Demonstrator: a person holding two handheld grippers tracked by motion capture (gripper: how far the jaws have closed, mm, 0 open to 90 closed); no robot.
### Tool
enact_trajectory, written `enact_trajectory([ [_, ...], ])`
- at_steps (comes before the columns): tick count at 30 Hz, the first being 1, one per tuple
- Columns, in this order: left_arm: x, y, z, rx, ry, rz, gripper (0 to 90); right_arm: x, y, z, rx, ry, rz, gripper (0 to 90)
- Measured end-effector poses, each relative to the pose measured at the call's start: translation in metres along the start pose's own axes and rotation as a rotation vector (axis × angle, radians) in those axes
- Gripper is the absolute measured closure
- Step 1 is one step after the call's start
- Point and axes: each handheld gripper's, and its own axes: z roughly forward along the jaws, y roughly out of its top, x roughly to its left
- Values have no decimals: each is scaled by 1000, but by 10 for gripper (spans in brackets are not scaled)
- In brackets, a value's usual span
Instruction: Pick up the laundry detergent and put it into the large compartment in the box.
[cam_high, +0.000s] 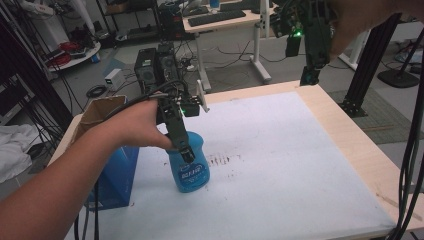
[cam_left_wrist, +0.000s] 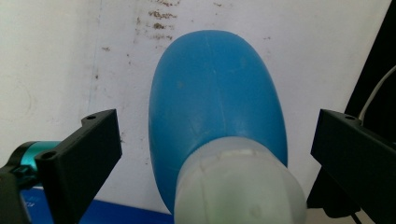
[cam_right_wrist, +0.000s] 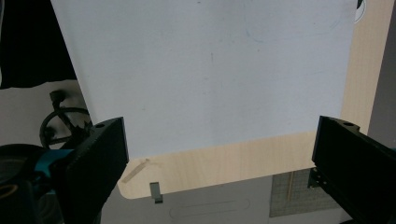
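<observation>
Btwn open left hand-held gripper (cam_left_wrist: 212, 154) jaws, blue bottle (cam_left_wrist: 217, 98)

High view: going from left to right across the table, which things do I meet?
Cardboard box → blue bottle, with the left gripper at its top → dark stains on the white mat → right gripper, raised above the table's far right corner.

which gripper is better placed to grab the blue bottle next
Left. The left gripper is down at the blue bottle, jaws open on either side of its pale cap. The right gripper is raised high over the table's far edge, well away.
</observation>
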Motion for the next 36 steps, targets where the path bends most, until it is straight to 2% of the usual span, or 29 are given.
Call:
enact_trajectory([
  [4, 0, 1, 4, 8, 12, 0, 17, 0, 1, 0, -1, 0, -8, 27],
  [13, -2, 4, 13, 20, 8, 1, 17, -1, 1, 1, -1, 0, -8, 27],
  [21, -3, 5, 13, 23, 14, 14, 17, -1, 1, 1, 0, 2, -8, 27],
  [27, -5, 5, 12, 27, 26, 18, 72, 0, 1, 1, 6, 1, 5, 27],
  [28, -5, 5, 12, 27, 26, 18, 72, -1, 1, 0, 6, 1, -6, 27],
  [36, -5, 4, 11, 33, 33, 17, 85, 0, 2, 1, 4, 1, -7, 26],
])
